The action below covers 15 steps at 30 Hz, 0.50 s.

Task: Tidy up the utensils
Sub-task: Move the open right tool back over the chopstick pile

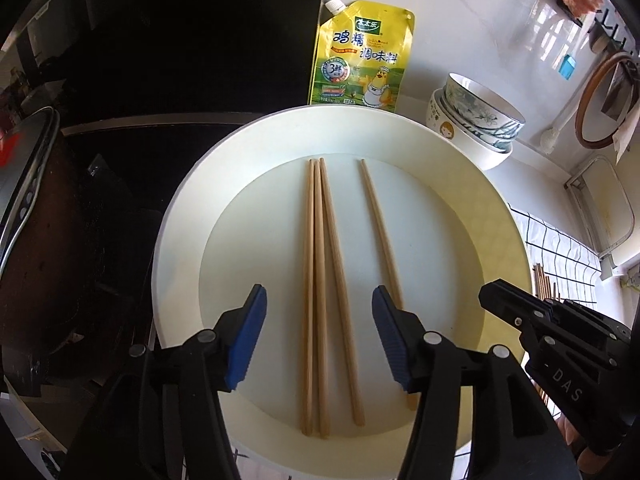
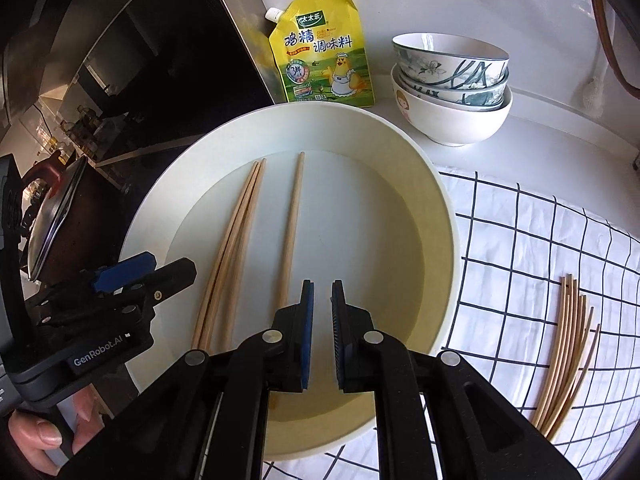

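Left tool (image 1: 319, 312) gapes over four pale wooden chopsticks (image 1: 316, 288) in the basin (image 1: 176, 240); right tool (image 2: 322, 304) closed, empty.

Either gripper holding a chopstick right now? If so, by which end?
Neither. The left gripper is open above the chopsticks lying in the basin; the right gripper is nearly shut with nothing between its fingers.

1. A white countertop (image 2: 560, 128) is stretching across the right side, catching bright daylight.
2. A black glass cooktop (image 1: 180, 40) is lying to the left, mirroring the room dimly.
3. A white cloth with a black grid (image 2: 540, 248) is covering the counter's near right part.
4. A yellow seasoning pouch (image 2: 320, 52) is leaning upright at the back, beside stacked bowls (image 2: 452, 88).
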### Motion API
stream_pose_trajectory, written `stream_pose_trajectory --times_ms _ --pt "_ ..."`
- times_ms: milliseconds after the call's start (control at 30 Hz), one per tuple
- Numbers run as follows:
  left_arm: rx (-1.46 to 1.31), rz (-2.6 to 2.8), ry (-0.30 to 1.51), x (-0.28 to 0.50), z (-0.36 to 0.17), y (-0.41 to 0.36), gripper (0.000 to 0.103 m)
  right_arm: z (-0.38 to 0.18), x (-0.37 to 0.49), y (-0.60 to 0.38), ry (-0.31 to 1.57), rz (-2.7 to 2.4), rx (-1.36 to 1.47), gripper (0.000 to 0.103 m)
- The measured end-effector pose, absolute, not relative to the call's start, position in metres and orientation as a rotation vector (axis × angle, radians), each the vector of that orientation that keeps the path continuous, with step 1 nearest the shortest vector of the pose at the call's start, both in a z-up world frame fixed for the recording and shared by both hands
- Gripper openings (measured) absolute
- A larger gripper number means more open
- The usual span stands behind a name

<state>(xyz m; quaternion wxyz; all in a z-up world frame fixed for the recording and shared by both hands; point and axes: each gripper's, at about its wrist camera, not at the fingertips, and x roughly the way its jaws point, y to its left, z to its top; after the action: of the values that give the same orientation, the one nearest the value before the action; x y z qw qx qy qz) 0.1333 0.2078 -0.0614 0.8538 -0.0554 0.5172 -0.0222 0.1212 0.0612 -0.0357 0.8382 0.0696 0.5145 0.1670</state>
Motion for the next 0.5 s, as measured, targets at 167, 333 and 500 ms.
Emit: stream_pose_trajectory --times_ms 167,333,500 --pt "-0.117 -0.054 1.065 0.119 -0.05 0.2 0.055 -0.026 0.102 0.046 1.059 0.336 0.142 0.01" --pt "-0.11 -0.08 1.056 0.103 -0.04 0.187 0.057 -0.02 0.08 0.02 1.048 0.298 0.159 0.011" --pt "-0.102 -0.115 1.047 0.088 -0.034 0.167 0.058 -0.018 0.061 -0.007 1.045 0.25 0.165 0.013"
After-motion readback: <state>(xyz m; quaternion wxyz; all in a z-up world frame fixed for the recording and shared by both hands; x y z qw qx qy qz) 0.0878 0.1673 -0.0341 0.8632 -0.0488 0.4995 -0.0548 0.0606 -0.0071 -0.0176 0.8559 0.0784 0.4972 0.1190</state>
